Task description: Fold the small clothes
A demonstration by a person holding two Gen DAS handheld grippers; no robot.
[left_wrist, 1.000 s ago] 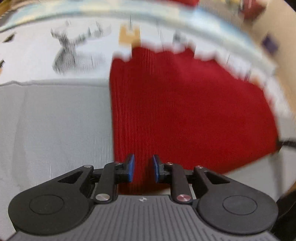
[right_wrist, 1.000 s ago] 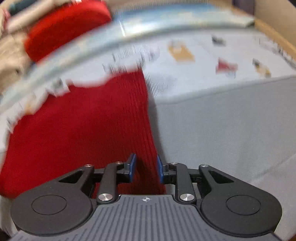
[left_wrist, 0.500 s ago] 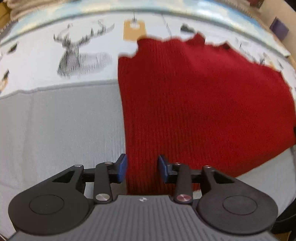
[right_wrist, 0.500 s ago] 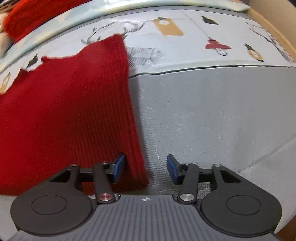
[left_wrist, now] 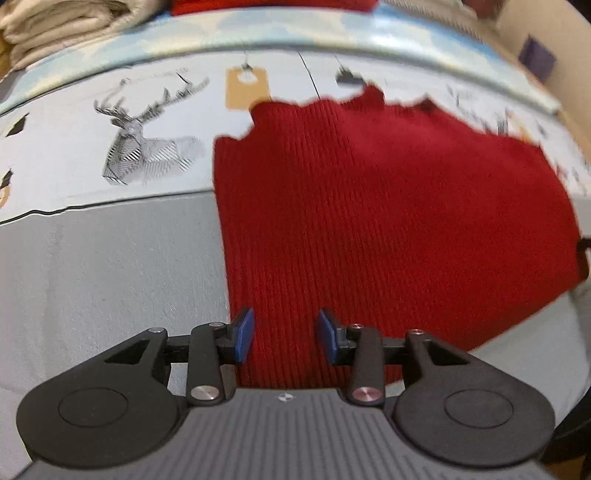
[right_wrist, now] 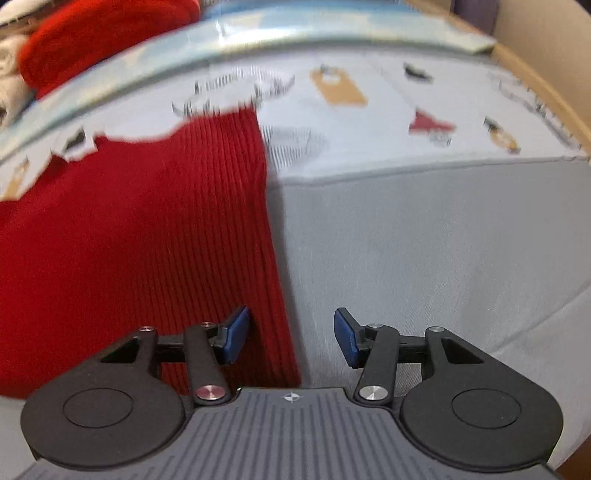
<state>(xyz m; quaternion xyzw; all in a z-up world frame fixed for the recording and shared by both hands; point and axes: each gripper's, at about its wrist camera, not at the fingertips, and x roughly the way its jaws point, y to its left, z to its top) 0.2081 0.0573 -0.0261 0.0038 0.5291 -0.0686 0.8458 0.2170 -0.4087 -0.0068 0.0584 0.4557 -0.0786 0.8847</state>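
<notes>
Sweater (left_wrist: 388,229) lies flat on grey sheet (left_wrist: 110,266); L gripper (left_wrist: 284,334) & R gripper (right_wrist: 291,334) fingers now spread wide vs 1 s ago, near hem let go, fold prob laid down.

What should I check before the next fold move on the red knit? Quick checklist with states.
1. Left hand-held gripper open: ok, jaws apart over the near left corner of the red knit garment.
2. Right hand-held gripper open: ok, jaws wide, straddling the garment's right edge.
3. Cloth released: ok, neither pair of pads pinches fabric.
4. Garment flat on the grey sheet: ok for the near part; the far edge is jagged and blurred, cannot tell.
5. Fold edges aligned: cannot tell, no layer line is visible.
6. Other clothes clear of the work area: ok, the red pile sits beyond the printed cloth.
</notes>
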